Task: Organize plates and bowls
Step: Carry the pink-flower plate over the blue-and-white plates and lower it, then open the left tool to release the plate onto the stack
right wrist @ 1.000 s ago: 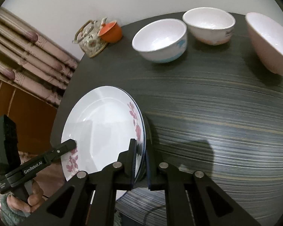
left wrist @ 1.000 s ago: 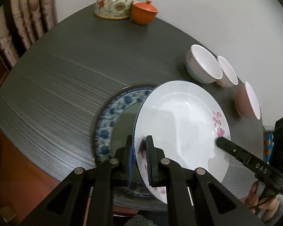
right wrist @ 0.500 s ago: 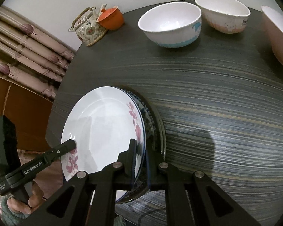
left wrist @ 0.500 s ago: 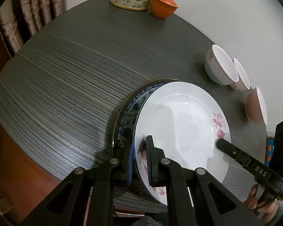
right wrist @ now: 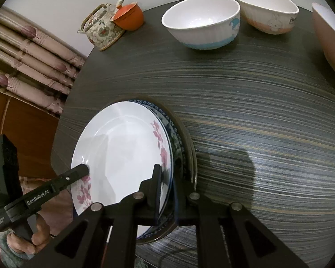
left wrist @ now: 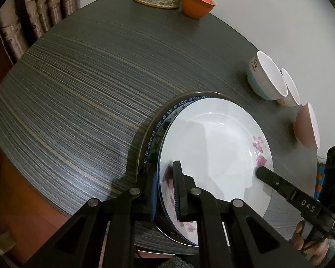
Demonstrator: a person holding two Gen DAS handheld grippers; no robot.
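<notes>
Lowered since earlier: white round floral-rimmed plate (left wrist: pixel 214 147) onto blue-patterned plate (left wrist: pixel 160 125) on desk (left wrist: pixel 78 89), probably seated. Left tool (left wrist: pixel 165 192) clamped on rim; right tool (right wrist: pixel 167 192) opening there. Next: release, withdraw.

White floral plate (left wrist: pixel 214 147) atop blue-patterned plate (left wrist: pixel 165 120).
</notes>
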